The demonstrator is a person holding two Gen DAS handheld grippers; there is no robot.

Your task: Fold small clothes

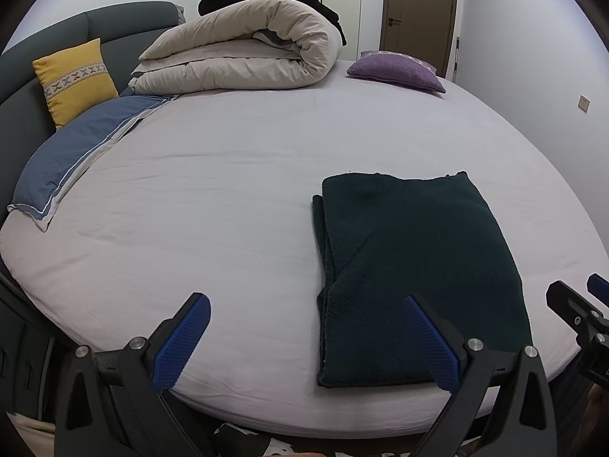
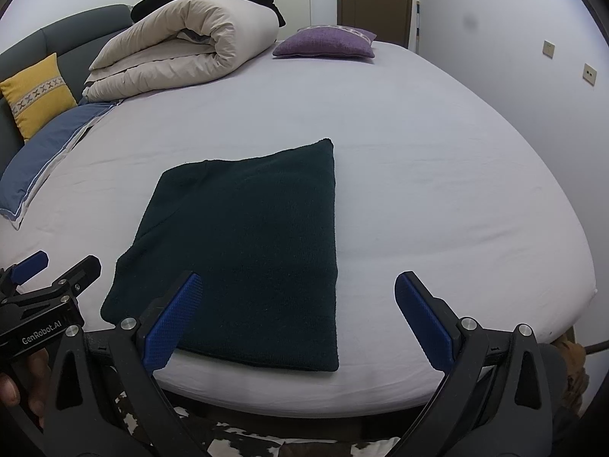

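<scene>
Garment: dark green knit (image 2: 243, 251), folded into a flat rectangle, lying on the bed (image 2: 437, 198) near its front edge (layered edges visible along the left side).
Left gripper (image 1: 306, 337): jaws wide apart, empty, hovering over the bed's front edge just left of the knit.
Right gripper (image 2: 298, 314): jaws spread, holding nothing, above the knit's near edge.
Background: rolled beige duvet (image 1: 243, 45), yellow cushion (image 1: 76, 80), purple cushion (image 2: 327, 42).

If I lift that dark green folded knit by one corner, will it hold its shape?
Probably not. The dark green knit looks soft and floppy, and stacked layers show at its left edge, so it would likely unfold. Its textured weave should grip, not slip, on the sheet.
</scene>
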